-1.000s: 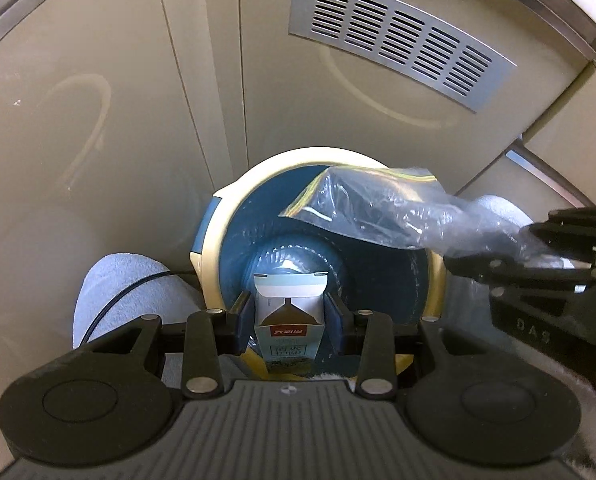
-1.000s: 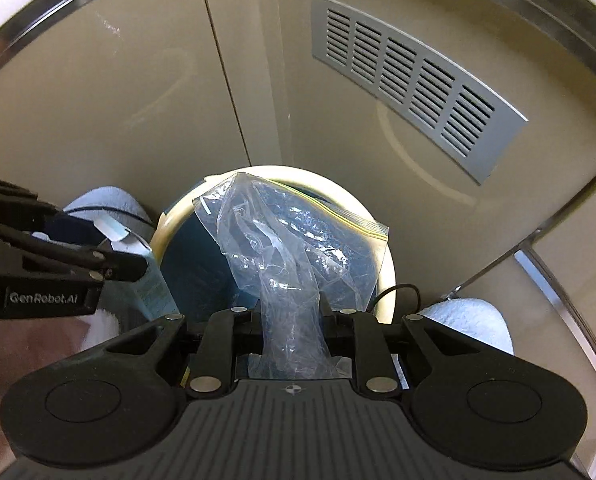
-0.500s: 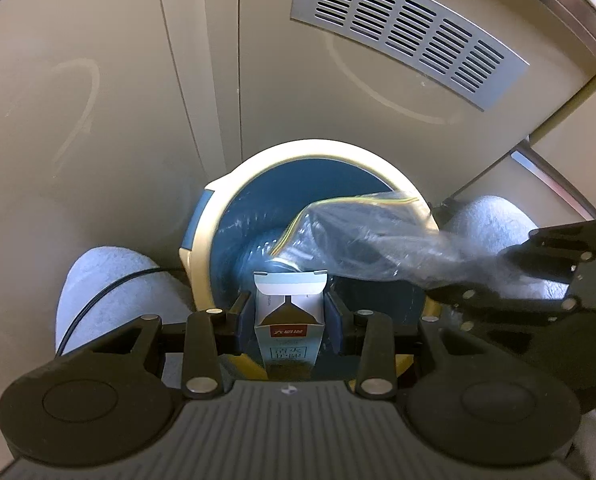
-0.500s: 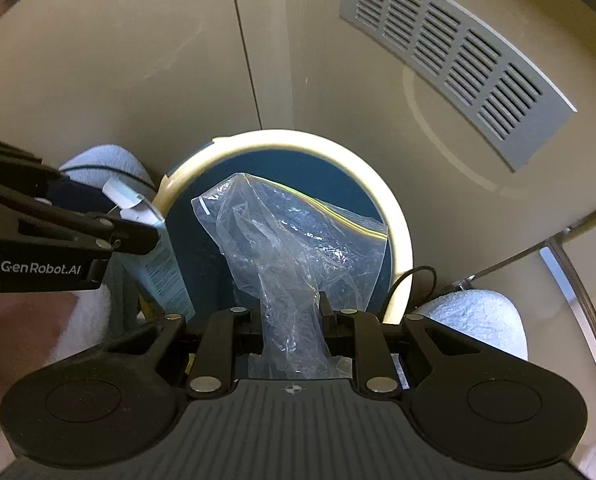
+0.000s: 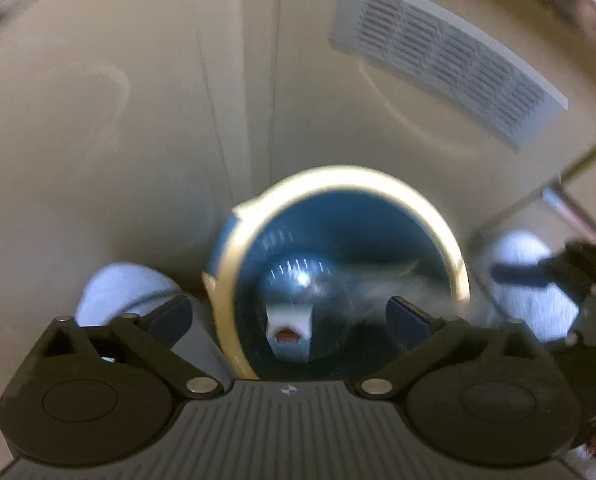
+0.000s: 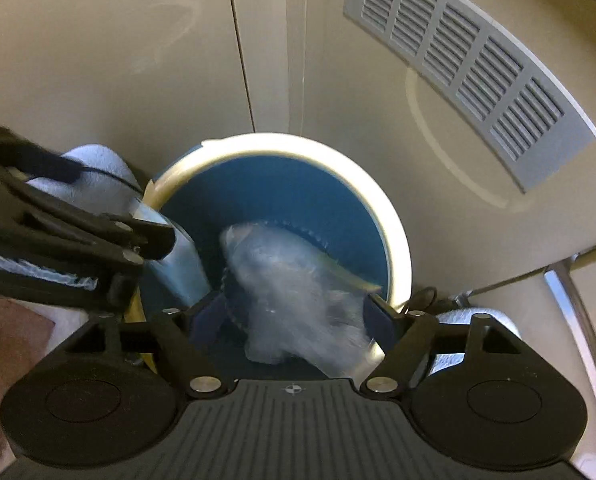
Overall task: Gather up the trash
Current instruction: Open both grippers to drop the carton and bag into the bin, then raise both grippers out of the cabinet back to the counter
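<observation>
Both hand-held grippers point(image 5: 289, 320) point(image 6: 293, 316) spread; blurred carton point(image 5: 289, 330), crumpled clear bag point(image 6: 298, 300) apparently loose in bin point(image 6: 398, 248).

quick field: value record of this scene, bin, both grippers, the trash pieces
bin: blue trash bin with cream rim, on the beige floor
left gripper: open over the bin
right gripper: open over the bin
small carton: free between the left fingers, blurred, inside the bin
clear plastic bag: free of the right fingers, blurred, in the bin mouth
nearby: grey floor vent
</observation>
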The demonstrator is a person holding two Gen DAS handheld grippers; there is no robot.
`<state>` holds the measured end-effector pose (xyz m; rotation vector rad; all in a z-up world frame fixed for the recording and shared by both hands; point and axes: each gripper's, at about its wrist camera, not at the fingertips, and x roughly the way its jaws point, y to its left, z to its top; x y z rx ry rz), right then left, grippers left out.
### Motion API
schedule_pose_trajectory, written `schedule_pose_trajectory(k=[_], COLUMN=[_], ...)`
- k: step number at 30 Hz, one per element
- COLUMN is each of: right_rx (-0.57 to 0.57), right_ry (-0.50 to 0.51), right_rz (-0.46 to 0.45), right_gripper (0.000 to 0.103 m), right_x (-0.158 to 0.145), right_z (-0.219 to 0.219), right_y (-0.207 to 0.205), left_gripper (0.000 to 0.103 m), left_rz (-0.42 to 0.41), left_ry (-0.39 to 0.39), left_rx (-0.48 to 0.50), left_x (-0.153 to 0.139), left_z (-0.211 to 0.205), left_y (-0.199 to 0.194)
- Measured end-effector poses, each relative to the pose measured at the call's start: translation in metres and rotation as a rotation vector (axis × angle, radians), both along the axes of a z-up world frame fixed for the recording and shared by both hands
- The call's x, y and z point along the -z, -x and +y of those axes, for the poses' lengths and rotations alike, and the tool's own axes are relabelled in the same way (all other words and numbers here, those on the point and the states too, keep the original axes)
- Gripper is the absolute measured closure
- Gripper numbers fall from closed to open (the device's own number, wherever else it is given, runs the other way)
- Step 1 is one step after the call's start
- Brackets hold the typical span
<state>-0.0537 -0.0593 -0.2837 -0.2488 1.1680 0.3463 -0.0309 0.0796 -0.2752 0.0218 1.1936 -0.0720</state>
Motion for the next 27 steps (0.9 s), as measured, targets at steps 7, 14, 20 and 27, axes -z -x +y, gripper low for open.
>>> schedule_pose_trajectory(k=[7,14,20,27], right_rx=[0.043,0.011,-0.006,0.01], right_ry=[-0.04,-0.022,-0.012,-0.021], right_rz=[-0.028,-0.084,-0.13,-0.133], right_gripper=[0.019,0.016,0.015,0.014], right_x=[-0.019,-0.033,-0.043,-0.046], right_z=[-0.015,-0.018,-0.014,-0.018], right_y=[0.011,0.031,0.042,0.046], left_gripper=[0.0,0.0,0.0,0.0], left_rz=[0.007,0.021,0.007,-0.001], left_ry=[0.026,0.011,0.0,-0.004], left_rx=[-0.044,-0.048,-0.028,-0.034], left_x=[-0.013,-0.016,-0.02,-0.022], left_z=[0.013,0.017,0.016,0.012], left_y=[0.007,0.016,0.021,0.025])
